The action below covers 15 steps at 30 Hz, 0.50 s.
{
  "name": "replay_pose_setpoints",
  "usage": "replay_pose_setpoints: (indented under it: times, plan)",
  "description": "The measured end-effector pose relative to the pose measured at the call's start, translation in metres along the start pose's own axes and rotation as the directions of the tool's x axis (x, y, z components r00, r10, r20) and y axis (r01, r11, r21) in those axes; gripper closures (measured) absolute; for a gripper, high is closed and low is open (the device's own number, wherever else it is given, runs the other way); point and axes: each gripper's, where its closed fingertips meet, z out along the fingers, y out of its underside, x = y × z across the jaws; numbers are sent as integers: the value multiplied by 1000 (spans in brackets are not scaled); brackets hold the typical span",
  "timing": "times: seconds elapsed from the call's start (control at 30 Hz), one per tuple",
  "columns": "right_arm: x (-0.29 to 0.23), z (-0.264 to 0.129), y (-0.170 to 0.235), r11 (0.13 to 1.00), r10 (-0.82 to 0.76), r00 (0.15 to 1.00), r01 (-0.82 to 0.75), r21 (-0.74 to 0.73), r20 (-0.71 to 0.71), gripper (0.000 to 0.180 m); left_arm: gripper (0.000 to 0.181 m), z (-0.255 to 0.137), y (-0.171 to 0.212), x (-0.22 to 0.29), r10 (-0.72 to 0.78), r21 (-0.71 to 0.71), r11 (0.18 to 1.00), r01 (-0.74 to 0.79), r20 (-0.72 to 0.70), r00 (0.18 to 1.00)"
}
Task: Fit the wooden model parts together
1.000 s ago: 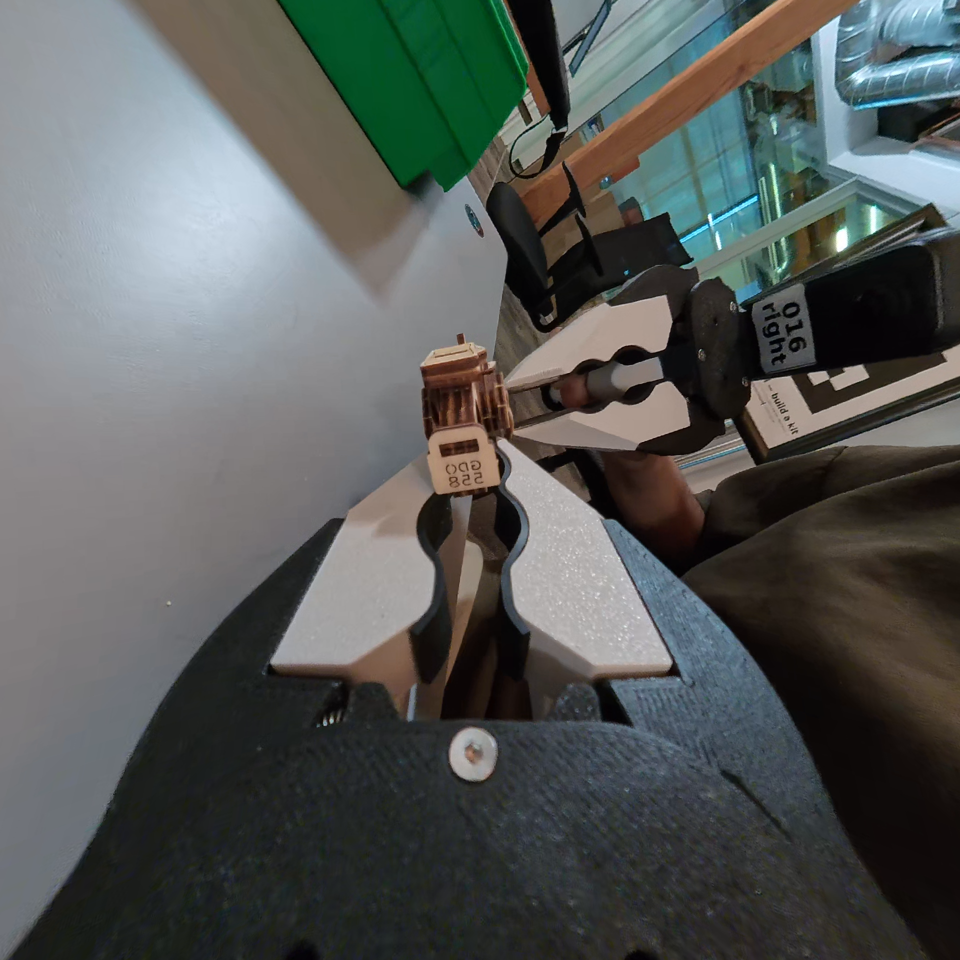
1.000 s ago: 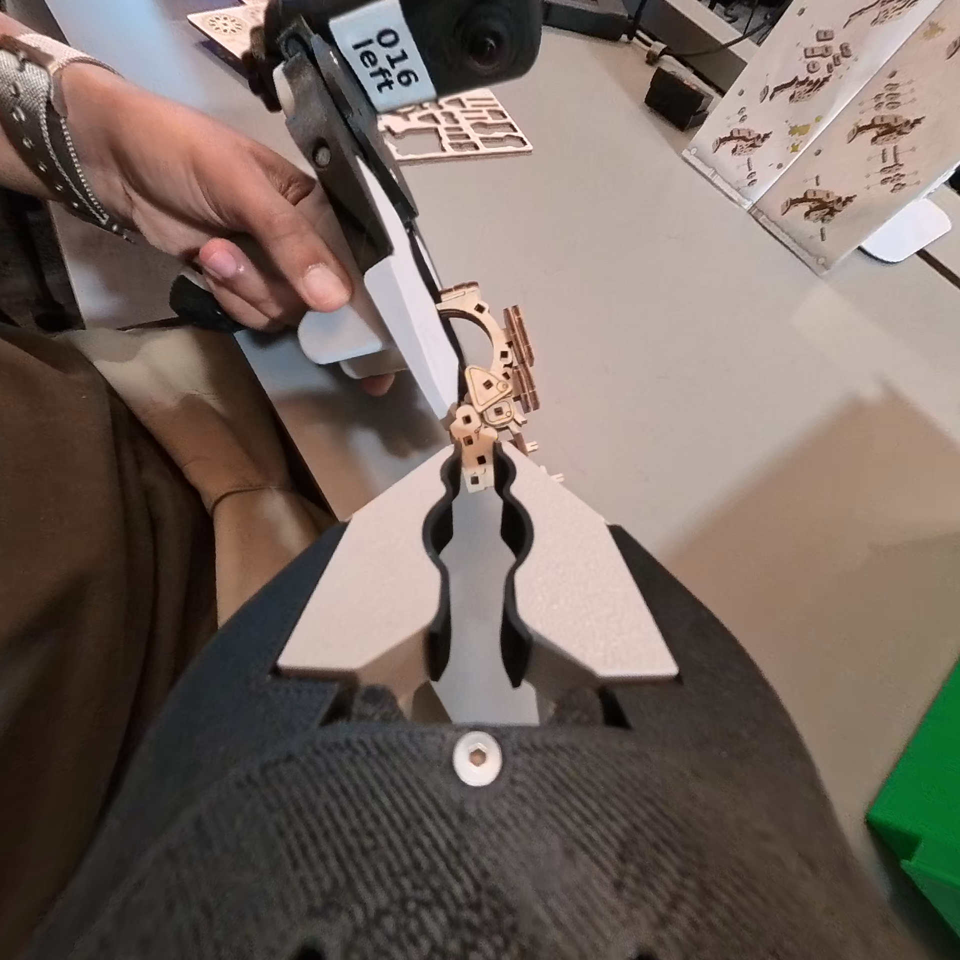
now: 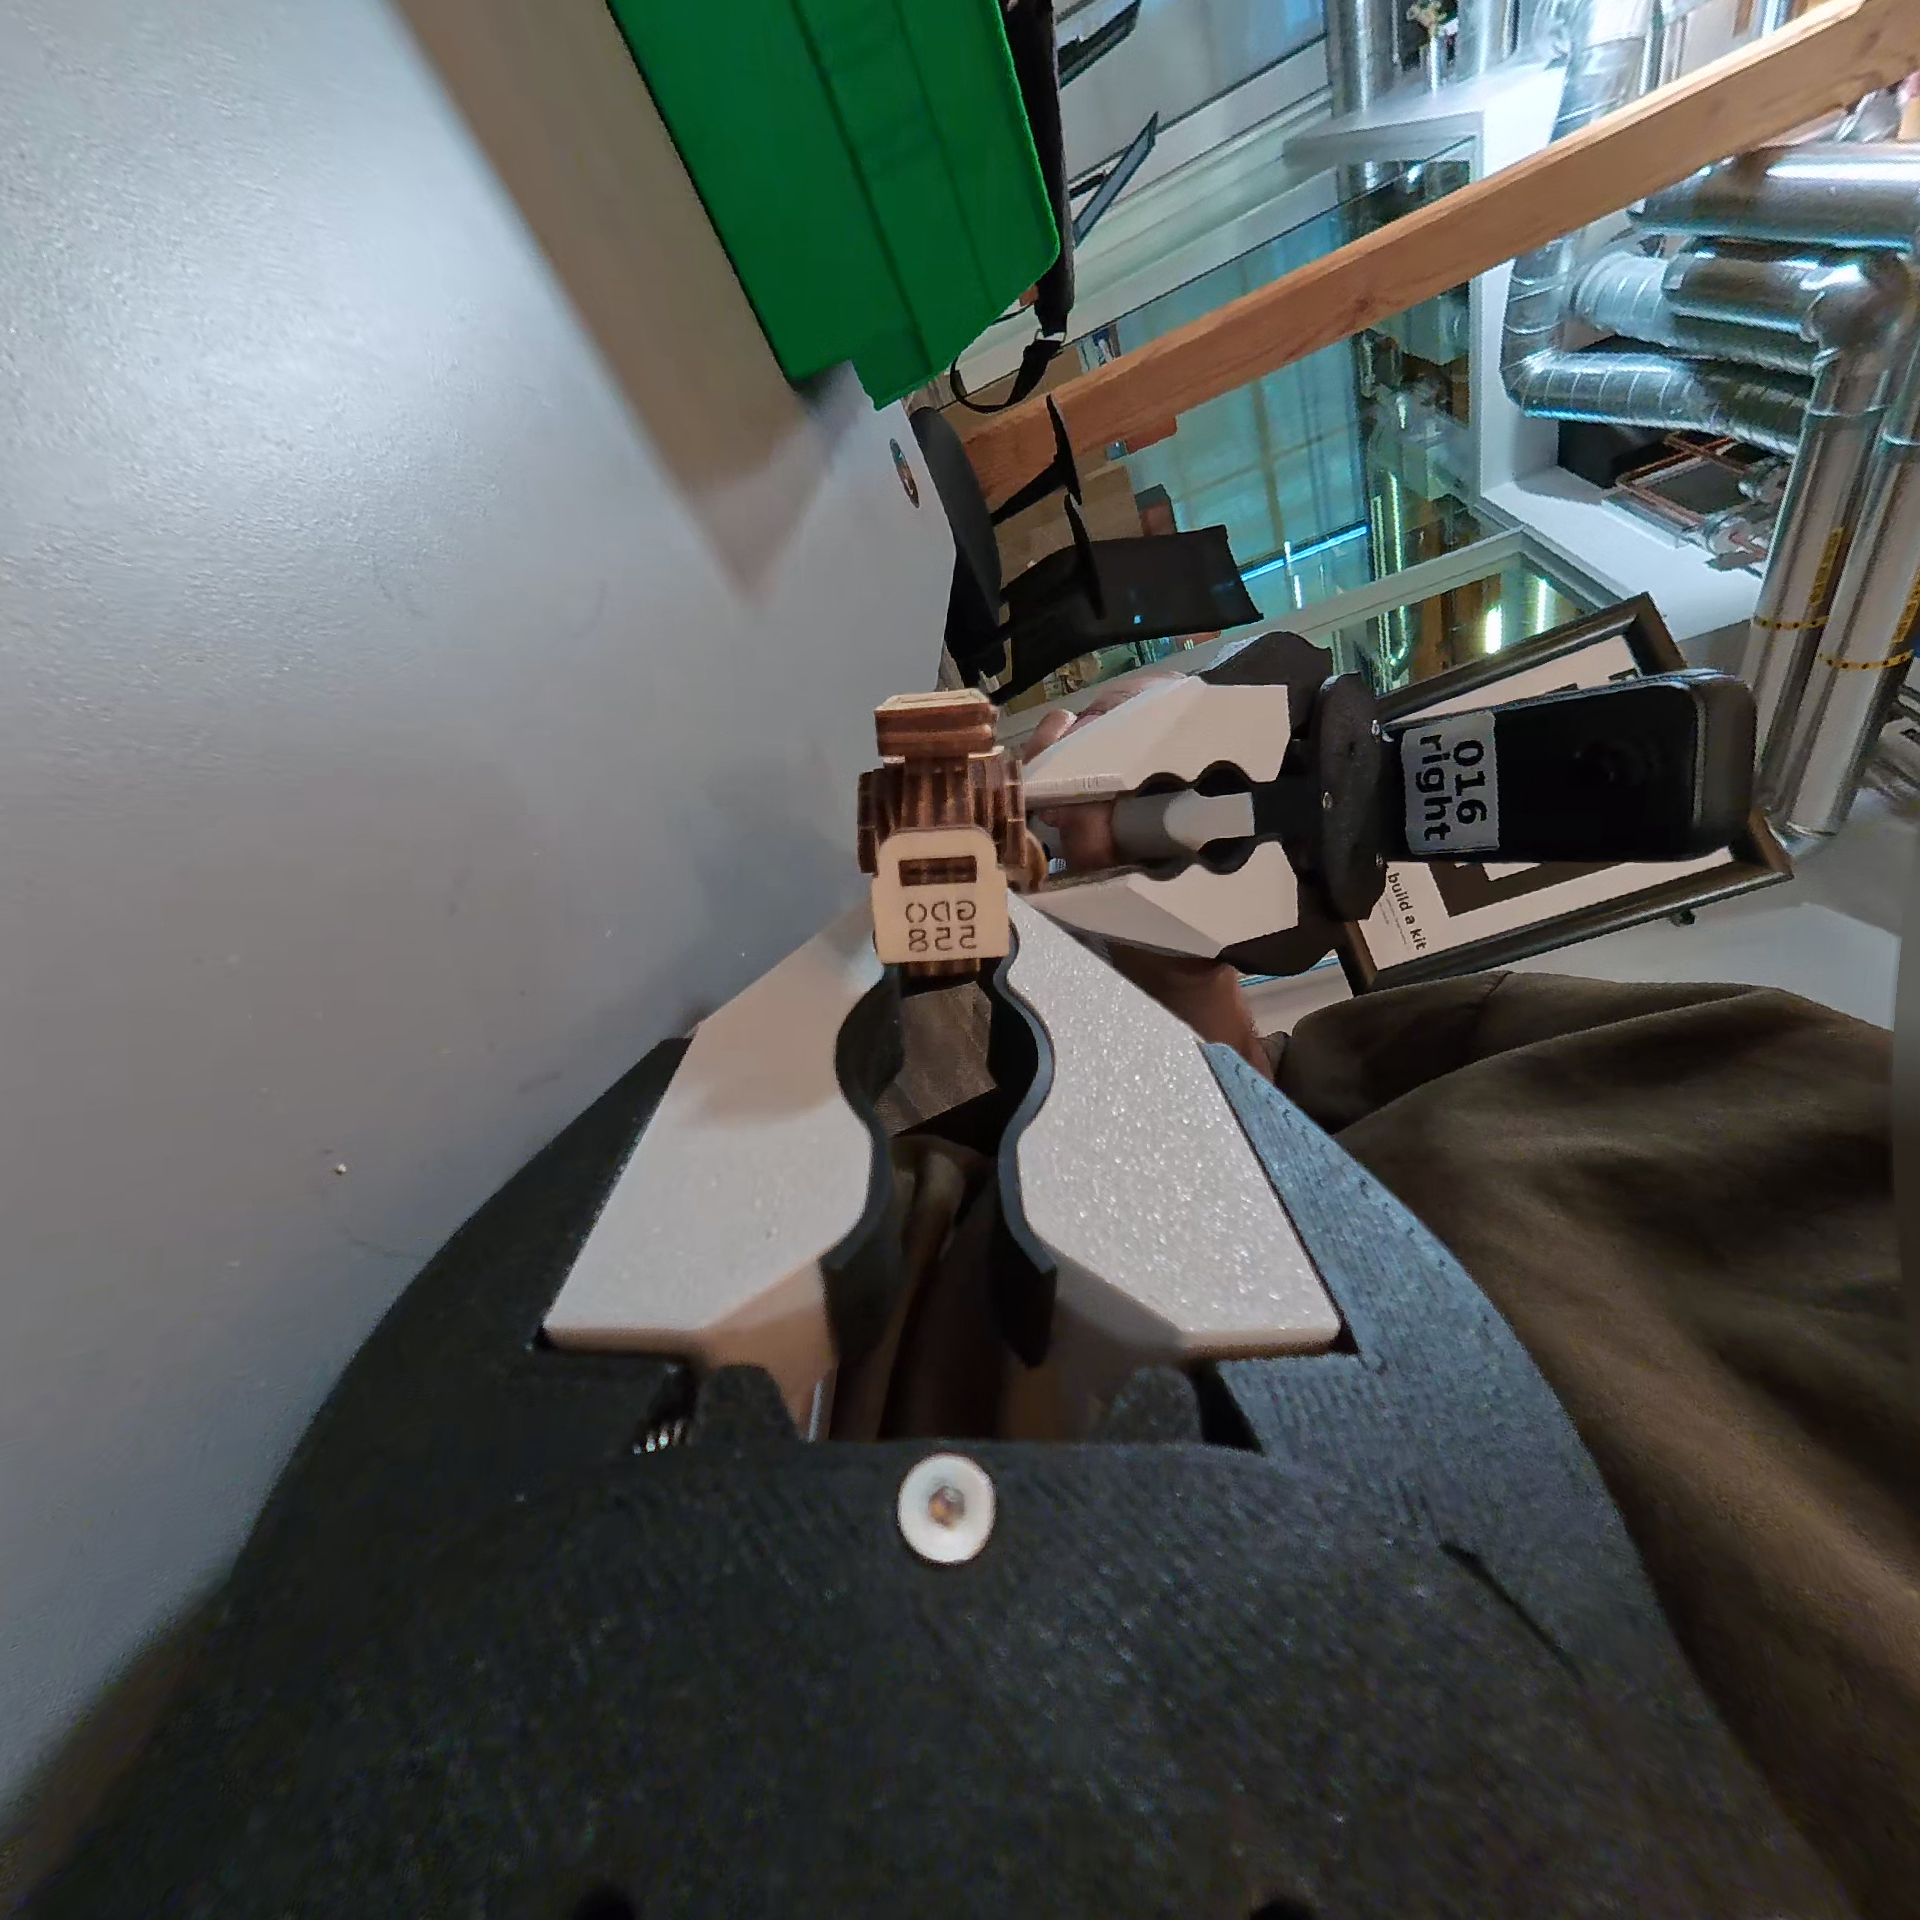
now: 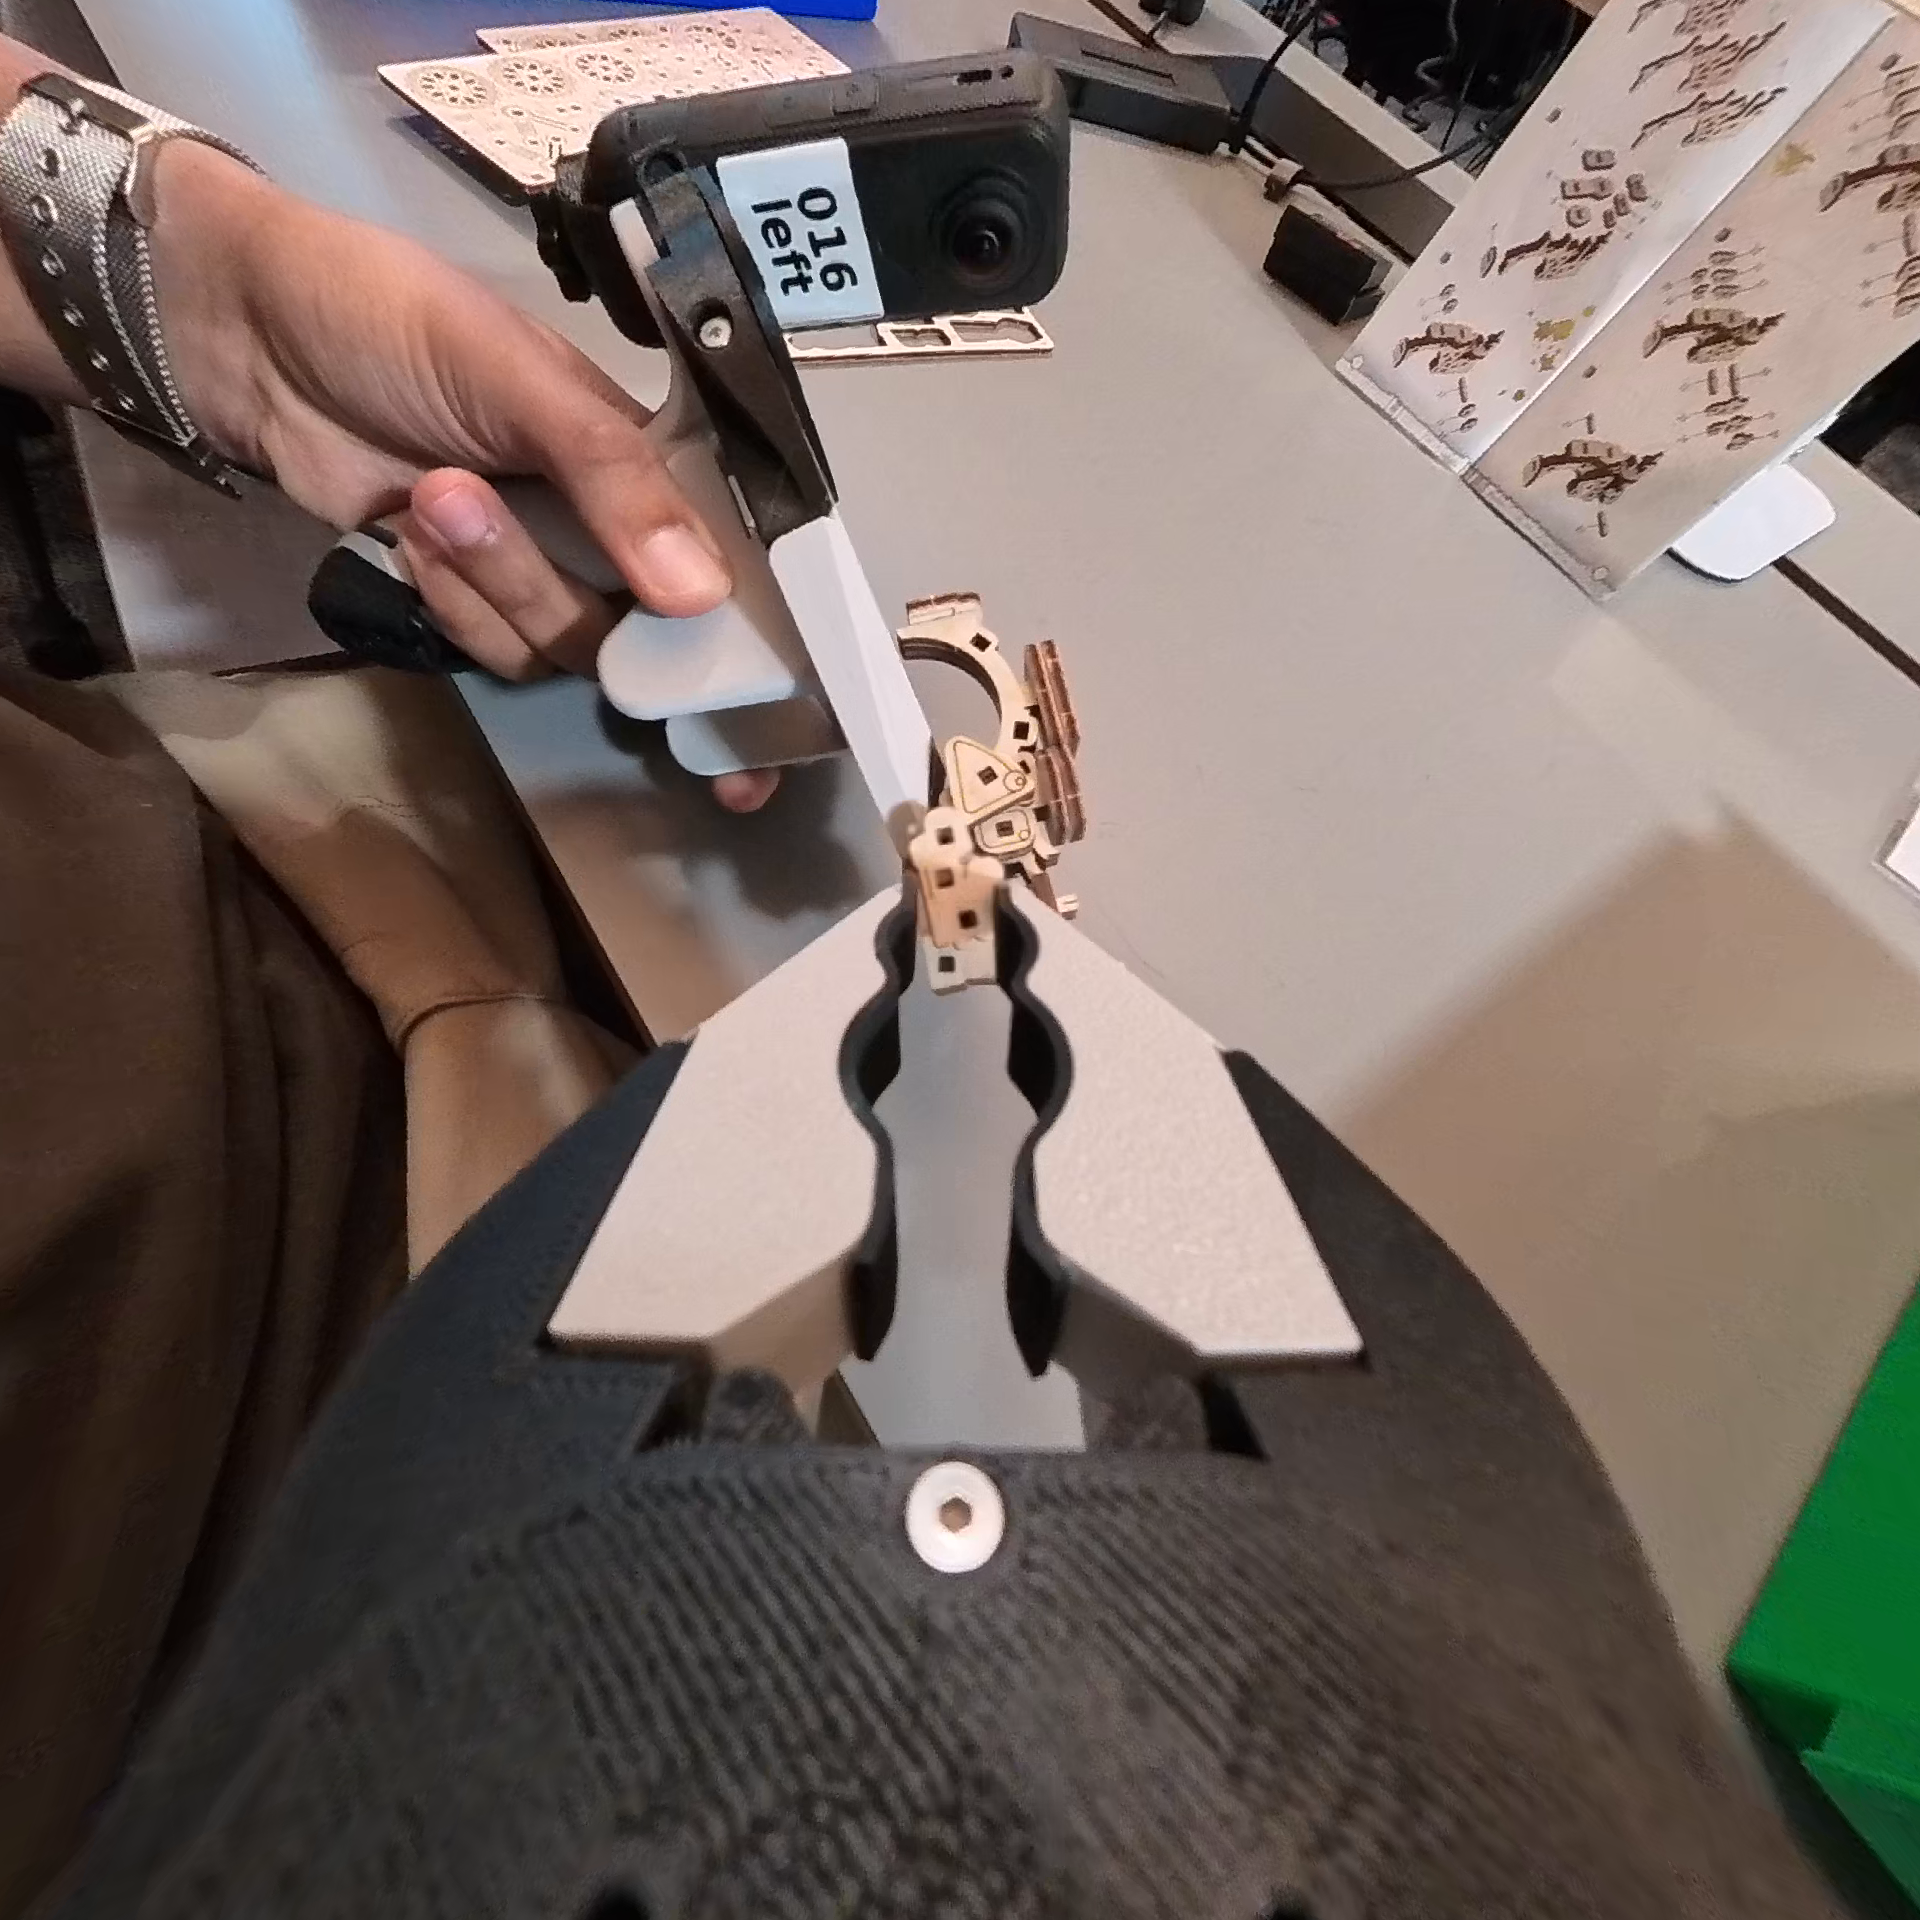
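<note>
Model [image 3: 940, 831]: part-built wooden assembly, held in the air above the table [image 4: 1299, 727], at the tips of both claws.
Part [image 4: 956, 914]: small pale slotted piece, butted against the model's lower end; whether its tabs are seated I cannot tell.
Left claw [image 3: 943, 961]: narrow, pinched on the model's plate end, which sits at 12 o'clock off its tips. The person's hand [image 4: 416, 416] works the handle.
Right claw [image 4: 958, 935]: narrow, clamped on the part; the model stands at 12 to 1 o'clock just past the tips. In the left view it comes in from 3 o'clock.
Risk 1: thin tabs. Pushing off-axis would likely jam or snap one.
Risk 2: small grip area on both sides. A hard push could twist the model or part out of the tips and drop it to the table.
Risk 3: the tips crowd the joint, so alignment is hard to check.
Around: cut sheets [image 4: 613, 83] at 11 o'clock, instruction pages [image 4: 1662, 260] at 2 o'clock, green bin [image 4: 1839, 1714] at 4 o'clock in the right view.
</note>
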Motion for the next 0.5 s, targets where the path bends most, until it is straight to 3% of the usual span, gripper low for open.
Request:
replay_pose_setpoints:
  times: [0.5]
  plan:
    - [1, 1, 0, 1000, -23, 1000, 23, -7, -16, 164, 176, 1, -1, 0, -40, 16, 999, 40, -15, 999]
